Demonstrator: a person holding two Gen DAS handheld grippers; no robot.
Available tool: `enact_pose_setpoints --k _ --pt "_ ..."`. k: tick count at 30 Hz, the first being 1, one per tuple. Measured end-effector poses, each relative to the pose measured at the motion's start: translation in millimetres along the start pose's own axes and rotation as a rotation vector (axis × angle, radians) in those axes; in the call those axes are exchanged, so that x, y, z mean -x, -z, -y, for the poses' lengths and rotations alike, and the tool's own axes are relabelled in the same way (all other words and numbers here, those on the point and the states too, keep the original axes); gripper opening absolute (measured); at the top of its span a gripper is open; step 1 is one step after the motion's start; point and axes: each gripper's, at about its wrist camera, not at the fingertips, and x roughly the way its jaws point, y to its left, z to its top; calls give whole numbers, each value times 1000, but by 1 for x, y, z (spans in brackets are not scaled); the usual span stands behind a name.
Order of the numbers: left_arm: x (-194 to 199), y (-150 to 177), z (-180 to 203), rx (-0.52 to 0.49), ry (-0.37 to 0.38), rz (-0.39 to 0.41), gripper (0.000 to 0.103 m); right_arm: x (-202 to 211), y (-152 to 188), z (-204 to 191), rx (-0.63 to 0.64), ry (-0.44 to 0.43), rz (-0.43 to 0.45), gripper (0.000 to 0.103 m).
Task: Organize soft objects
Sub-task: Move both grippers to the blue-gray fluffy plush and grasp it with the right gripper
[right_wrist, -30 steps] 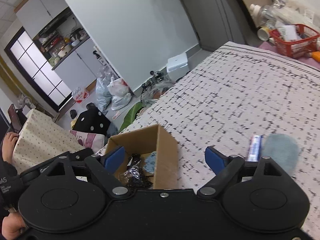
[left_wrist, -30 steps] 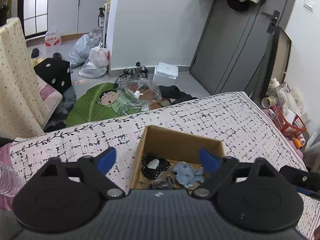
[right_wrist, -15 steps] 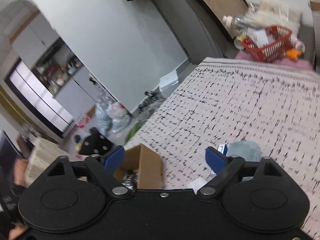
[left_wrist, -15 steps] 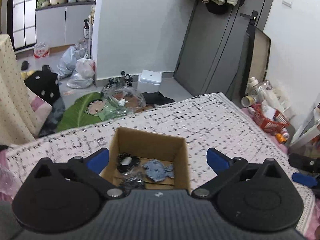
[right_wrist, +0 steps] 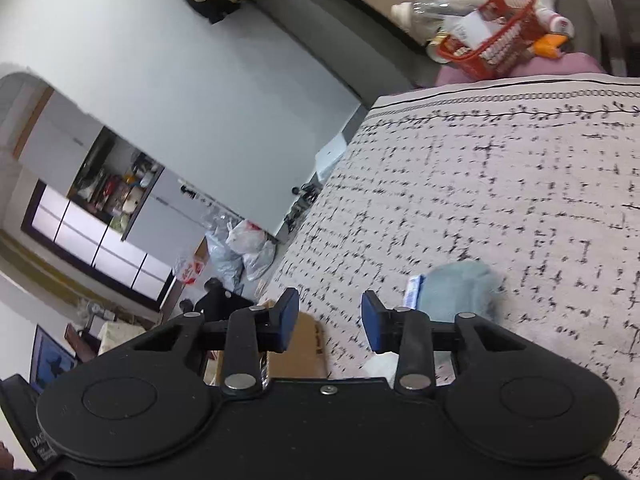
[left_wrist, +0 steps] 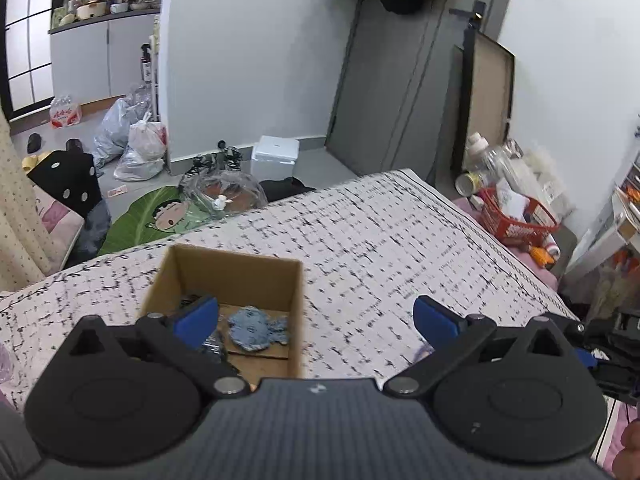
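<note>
Currently we hold the left gripper (left_wrist: 316, 320) with its jaws spread wide and nothing between them, above the patterned bedspread (left_wrist: 380, 248). Its left blue pad (left_wrist: 196, 320) overlaps our view of the open cardboard box (left_wrist: 224, 276), which stands on the bedspread toward its left edge. Inside the box we see a blue soft item (left_wrist: 256, 328) lying on the bottom, with dark items (left_wrist: 212, 344) beside it, partly hidden by the pad.

We hold the right gripper (right_wrist: 330, 322) with its jaws closing; the pads stand apart and grasp nothing. Just beyond its right pad, a light blue soft cloth (right_wrist: 460, 292) lies on the bedspread, with a small blue-and-white packet (right_wrist: 412, 288) touching its left side. A corner of the box shows below the left pad. At the far corner of the bedspread we see a red basket (right_wrist: 492, 40) beside it.
</note>
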Motion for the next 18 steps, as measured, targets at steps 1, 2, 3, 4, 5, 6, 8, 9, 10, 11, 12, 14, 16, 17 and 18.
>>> enact_pose_setpoints --k 1,2,3,4,5,6,8,9,10,11,12,14,16,17,18 --pt "-2 2 6 -9 1 -4 103 0 -1 5 -13 -2 1 35" --pt "-4 3 11 -21 2 -11 103 -1 -2 10 -26 -1 -2 34" --pt "-8 5 18 -35 3 -23 103 -3 -2 16 -43 4 -5 34" --pt "-11 7 24 -44 4 -38 103 -5 -2 21 -58 10 -7 33" --pt "-15 8 29 -48 7 -54 103 -6 -3 26 -71 17 -9 33" --pt "-19 10 34 -46 13 -68 103 -7 -3 30 -83 23 -10 32" --pt "-25 14 43 -44 22 -86 103 -9 -4 40 -112 34 -12 31" --pt "-28 15 49 -49 25 -92 103 -9 -5 44 -123 39 -11 29" --pt "-30 17 54 -56 30 -96 103 -9 -5 48 -132 46 -10 26" --pt "-33 19 60 -65 37 -100 103 -9 -4 52 -138 51 -9 25" --pt "-35 20 67 -75 44 -105 103 -8 -4 57 -144 54 -5 23" --pt "-39 22 79 -102 57 -112 102 -5 -3 67 -171 60 5 22" --pt "-41 25 92 -136 75 -101 102 -3 -3 77 -204 73 14 21" --pt "-41 26 99 -150 78 -96 102 -3 -4 82 -223 80 18 21" --pt "-43 27 105 -165 79 -94 102 -2 -5 87 -238 84 21 20"
